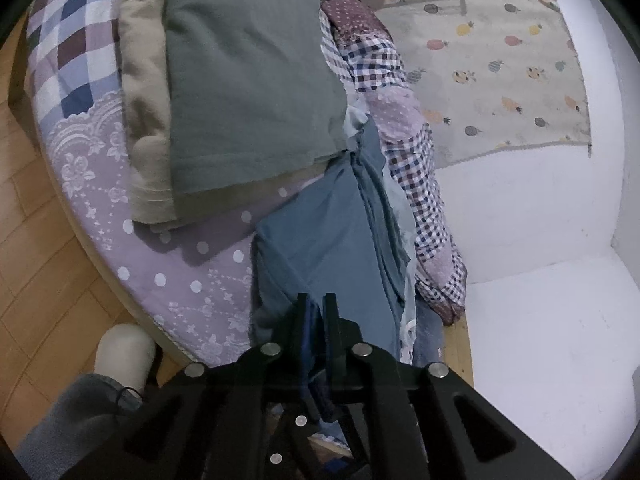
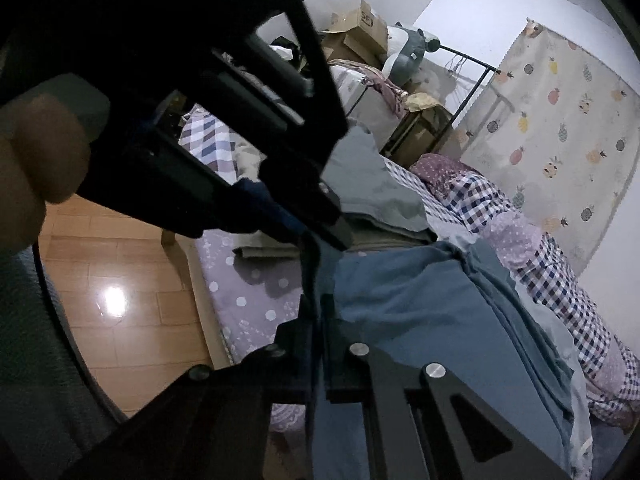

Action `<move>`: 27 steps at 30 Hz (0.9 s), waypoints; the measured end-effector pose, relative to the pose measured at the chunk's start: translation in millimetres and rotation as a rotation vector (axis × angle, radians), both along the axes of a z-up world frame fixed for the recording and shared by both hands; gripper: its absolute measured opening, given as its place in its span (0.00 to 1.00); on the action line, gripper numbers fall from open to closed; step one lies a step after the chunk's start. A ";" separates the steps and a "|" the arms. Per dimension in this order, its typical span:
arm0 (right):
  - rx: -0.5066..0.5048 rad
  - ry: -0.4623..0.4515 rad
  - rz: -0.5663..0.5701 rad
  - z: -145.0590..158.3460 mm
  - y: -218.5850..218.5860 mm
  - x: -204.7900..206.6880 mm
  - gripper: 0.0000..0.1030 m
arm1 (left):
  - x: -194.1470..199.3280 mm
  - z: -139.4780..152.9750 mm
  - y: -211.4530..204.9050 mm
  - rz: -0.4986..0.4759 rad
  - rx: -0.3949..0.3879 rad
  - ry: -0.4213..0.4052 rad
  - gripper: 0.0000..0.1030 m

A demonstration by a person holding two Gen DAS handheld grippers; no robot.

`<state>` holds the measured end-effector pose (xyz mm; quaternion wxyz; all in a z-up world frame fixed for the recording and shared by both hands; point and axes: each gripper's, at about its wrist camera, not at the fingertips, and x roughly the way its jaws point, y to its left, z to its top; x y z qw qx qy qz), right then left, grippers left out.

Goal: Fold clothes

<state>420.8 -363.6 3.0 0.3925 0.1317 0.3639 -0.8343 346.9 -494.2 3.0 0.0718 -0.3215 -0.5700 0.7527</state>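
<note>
— Fingers first: what are the two black grippers doing?

— Left gripper (image 1: 316,300) has its jaws clenched on an edge of the slate-blue cotton garment (image 1: 332,232); dark blue cloth shows pinched between them. Right gripper (image 2: 318,304) is likewise clamped on the same blue garment (image 2: 420,312), fabric running straight down between its jaws. From the right wrist view, the left gripper (image 2: 320,220) crosses the upper left, with a blurred hand (image 2: 36,156) behind it.

— And where does the garment lie?

— Draped lengthwise along the bed, its near end lifted to the grippers, its far end touching a folded grey-green cloth (image 1: 248,80). That one sits atop a folded beige cloth (image 1: 140,100).

— What is under them?

— Lilac bedsheet with white dots and lace print (image 1: 160,264). Beside the garment on the wall side, a rumpled checked quilt (image 1: 420,184). Farther off, a pineapple-print cloth (image 1: 500,68) hangs on the white wall; wooden floor (image 1: 36,240) lies on the other side.
</note>
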 end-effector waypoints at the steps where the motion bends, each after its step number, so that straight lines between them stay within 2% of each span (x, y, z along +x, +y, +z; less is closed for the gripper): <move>1: -0.001 0.002 0.005 0.6 0.2 0.8 0.01 | 0.0 -0.1 0.2 -0.002 0.004 0.002 0.10; 4: -0.002 0.012 0.015 3.3 -0.5 2.6 0.01 | -0.5 -2.8 -0.3 -0.003 0.024 -0.004 0.26; 9: -0.003 0.036 0.025 7.5 -1.7 6.0 0.01 | -1.1 -3.2 1.1 -0.015 0.031 -0.003 0.29; 16: 0.048 0.076 0.067 3.0 -5.2 14.4 0.01 | 1.5 -2.2 4.3 -0.020 0.037 0.005 0.30; 17: 0.053 0.078 0.071 2.3 -5.3 15.0 0.01 | 1.8 -2.2 4.8 -0.021 0.033 -0.001 0.31; 19: 0.059 0.083 0.071 1.6 -5.3 14.7 0.01 | 2.4 -2.3 5.9 -0.022 0.027 -0.013 0.42; 27: 0.058 0.106 0.099 6.8 -2.9 16.5 0.01 | 3.2 1.6 12.1 -0.037 -0.013 -0.032 0.44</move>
